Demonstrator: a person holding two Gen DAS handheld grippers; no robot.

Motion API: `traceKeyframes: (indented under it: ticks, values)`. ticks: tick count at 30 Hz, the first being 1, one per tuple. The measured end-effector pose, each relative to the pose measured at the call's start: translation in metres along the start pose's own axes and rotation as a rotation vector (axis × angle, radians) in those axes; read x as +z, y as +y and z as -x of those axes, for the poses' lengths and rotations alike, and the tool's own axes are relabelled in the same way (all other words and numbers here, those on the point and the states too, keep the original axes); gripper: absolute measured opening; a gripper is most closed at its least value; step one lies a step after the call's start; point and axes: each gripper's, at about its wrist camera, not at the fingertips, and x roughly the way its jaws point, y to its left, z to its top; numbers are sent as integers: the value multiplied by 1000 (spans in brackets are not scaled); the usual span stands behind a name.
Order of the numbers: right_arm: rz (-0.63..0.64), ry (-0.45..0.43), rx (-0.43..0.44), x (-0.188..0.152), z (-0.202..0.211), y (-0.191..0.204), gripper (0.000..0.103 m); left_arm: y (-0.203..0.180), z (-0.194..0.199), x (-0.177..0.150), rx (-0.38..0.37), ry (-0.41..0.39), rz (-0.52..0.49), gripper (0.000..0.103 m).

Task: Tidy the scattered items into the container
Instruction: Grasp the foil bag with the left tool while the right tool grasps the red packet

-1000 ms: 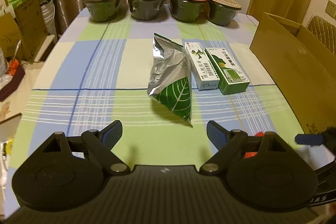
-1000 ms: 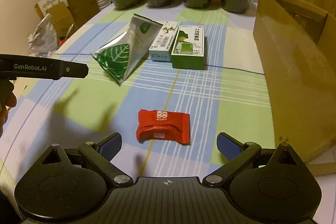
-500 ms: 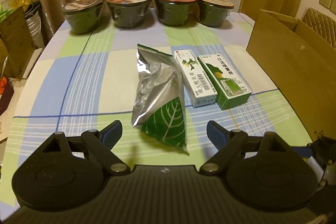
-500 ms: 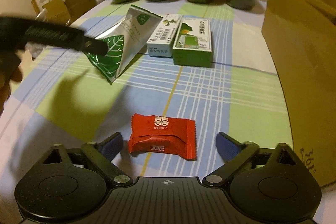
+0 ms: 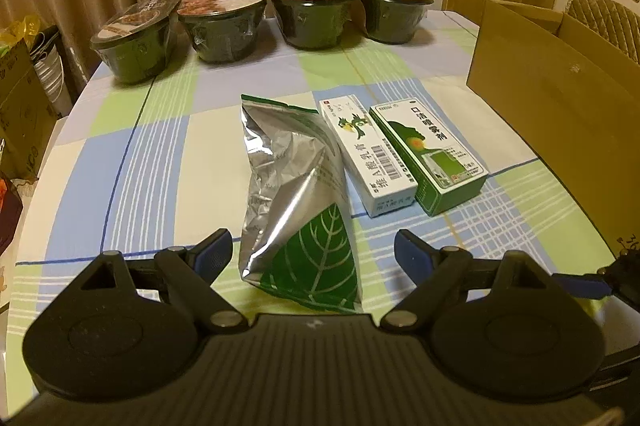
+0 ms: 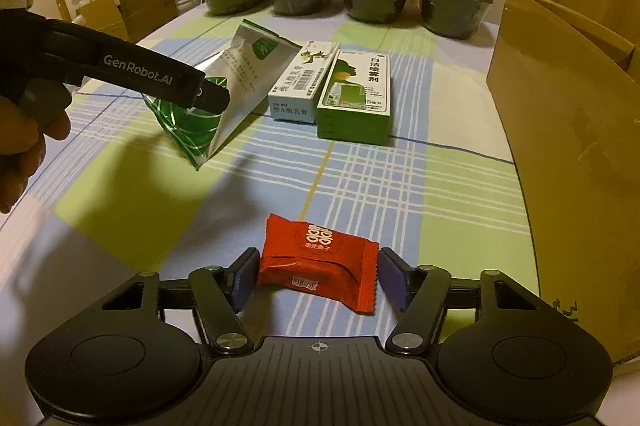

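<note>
Pick step, both arms at once. R gripper (image 6: 316, 276) jaws narrowed round red candy packet (image 6: 320, 260) on table (image 6: 460, 186), pads just beside its ends, contact unclear. L gripper (image 5: 312, 252) wide, straddling foil leaf bag (image 5: 298, 210). Cardboard box (image 6: 568, 130) to the right. Next: close R, lift, carry to box; L needs to close on bag.

Your left gripper (image 5: 314, 250) sits low w/ jaws spread wide, tips level at 6 o'clock. Your right gripper (image 6: 318, 276) has jaws narrowed, pads (image 6: 246, 276) nearly closed in. Left hand (image 6: 24, 150) grips its handle at 9 o'clock.
</note>
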Motion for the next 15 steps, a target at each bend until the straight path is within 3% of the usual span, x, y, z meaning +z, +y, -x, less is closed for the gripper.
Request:
traceKeyframes:
  ticks: [3, 5, 15]
  values:
    - [-6, -13, 4, 1, 1, -2, 59, 1, -2, 2, -1, -8, -3, 85]
    - [-3, -25, 2, 4, 2, -2, 50, 1, -4, 3, -3, -13, -11, 85]
    - [-49, -35, -39, 11, -3, -24, 49, -5, -21, 5, 7, -7, -86, 85]
